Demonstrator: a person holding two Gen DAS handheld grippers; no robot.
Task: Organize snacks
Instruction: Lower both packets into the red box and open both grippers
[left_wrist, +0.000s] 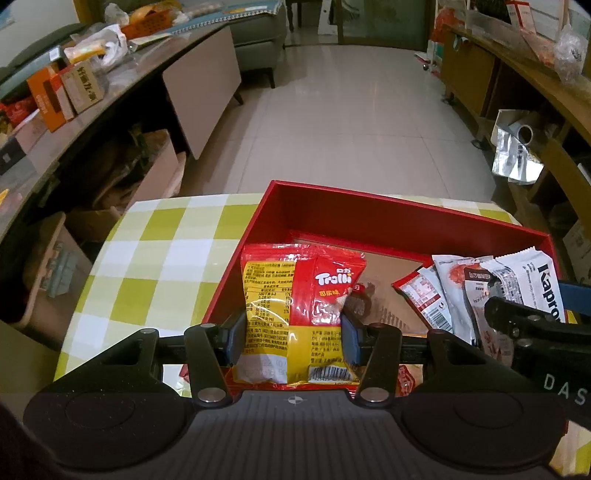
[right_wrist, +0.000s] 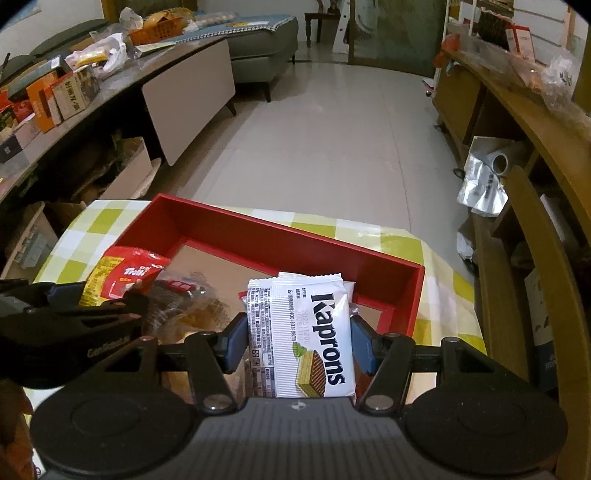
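My left gripper (left_wrist: 293, 338) is shut on a red and yellow Trolli gummy bag (left_wrist: 301, 306), held upright over the near left part of the red box (left_wrist: 332, 206). My right gripper (right_wrist: 299, 345) is shut on a white Kaprons wafer pack (right_wrist: 306, 332), held upright over the right part of the red box (right_wrist: 295, 236). Several white and red packets (left_wrist: 454, 291) lie in the box under the right gripper. The Trolli bag (right_wrist: 122, 273) and the left gripper (right_wrist: 107, 302) show at the left of the right wrist view. The Kaprons pack (left_wrist: 535, 284) shows at the right of the left wrist view.
The box sits on a green and white checked tablecloth (left_wrist: 155, 254). A long counter with boxes and bags (left_wrist: 66, 92) runs along the left. Wooden shelving (right_wrist: 517, 147) stands on the right, with a foil bag (right_wrist: 484, 184) at its foot. Tiled floor (left_wrist: 351, 110) lies beyond.
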